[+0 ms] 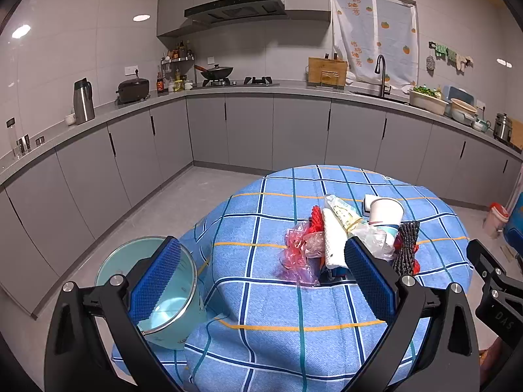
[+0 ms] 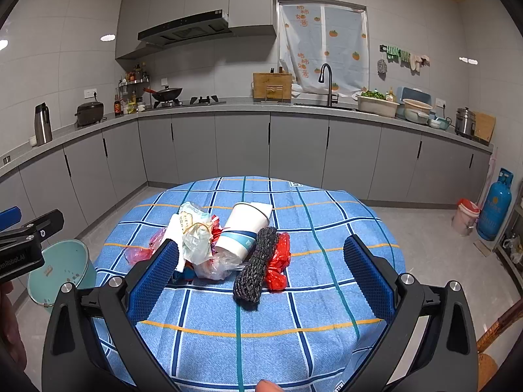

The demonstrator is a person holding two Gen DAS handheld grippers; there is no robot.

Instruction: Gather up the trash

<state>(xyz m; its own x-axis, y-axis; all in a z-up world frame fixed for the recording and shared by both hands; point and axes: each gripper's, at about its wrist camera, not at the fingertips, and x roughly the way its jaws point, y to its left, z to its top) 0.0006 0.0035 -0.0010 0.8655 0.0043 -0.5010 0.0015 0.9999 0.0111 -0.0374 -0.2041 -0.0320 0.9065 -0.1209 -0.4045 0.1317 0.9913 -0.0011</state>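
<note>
- The fingers of both tools stand spread as wide as they go and hold nothing. The left gripper (image 1: 261, 281) and the right gripper (image 2: 261, 277) both hang over the near part of the table, tilted a little down toward the pile. I think this is the posture before a first pick.
- The table (image 2: 327, 310), under a blue checked cloth, carries all the trash in one heap near its middle, well apart from the edges, so both tools can reach it.
- The teal bin (image 1: 163, 294) stands on the floor just beside the table's left edge, its mouth open upward. It is probably put there so that a thing can be dropped in with a short move by the left hand.
- The paper cup (image 2: 243, 230) lies tipped in the heap. Its long axis runs away from the camera, with the open mouth pointing to the far side and the base toward the grippers.
- The dark net sleeve (image 2: 258, 268) lies flat, its long axis running near to far and leaning slightly right at the far end, touching the red plastic bag (image 2: 281, 258) beside it.
- The clear crumpled wrappers (image 2: 196, 241) lie left of the cup, with no clear direction.
</note>
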